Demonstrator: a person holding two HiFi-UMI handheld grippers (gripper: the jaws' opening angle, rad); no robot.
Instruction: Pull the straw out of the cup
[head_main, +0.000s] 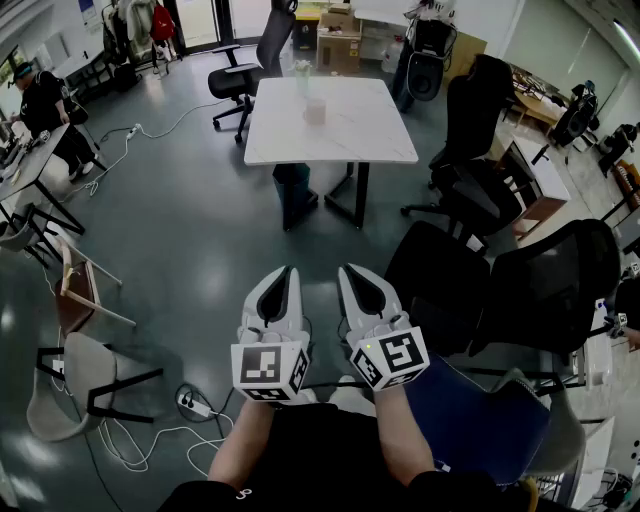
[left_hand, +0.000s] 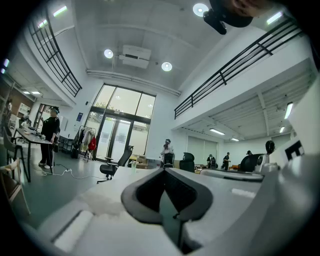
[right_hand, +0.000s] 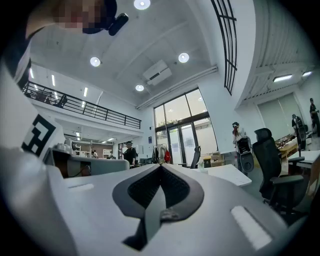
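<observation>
Head view, position: the person stands well back from the white table, with open floor between.
Left gripper: held low, close to the body, and aimed toward the table. Its own view shows the jaws pressed together with nothing between them.
Cup: upright on the far half of the table, well apart from both grippers and untouched.
Straw: a pale sliver rises above the cup's rim. It is too small to read closely, but it appears seated in the cup.
Right gripper: just beside the left one and equally low. Its jaws are clenched on nothing.
Done so far: nothing, judging by the layout. No contact has been made with the cup or the straw.
Remaining: close the gap to the table, part the jaws, probably steady the cup with one gripper, pinch the straw with the other, and draw it upward and clear.
</observation>
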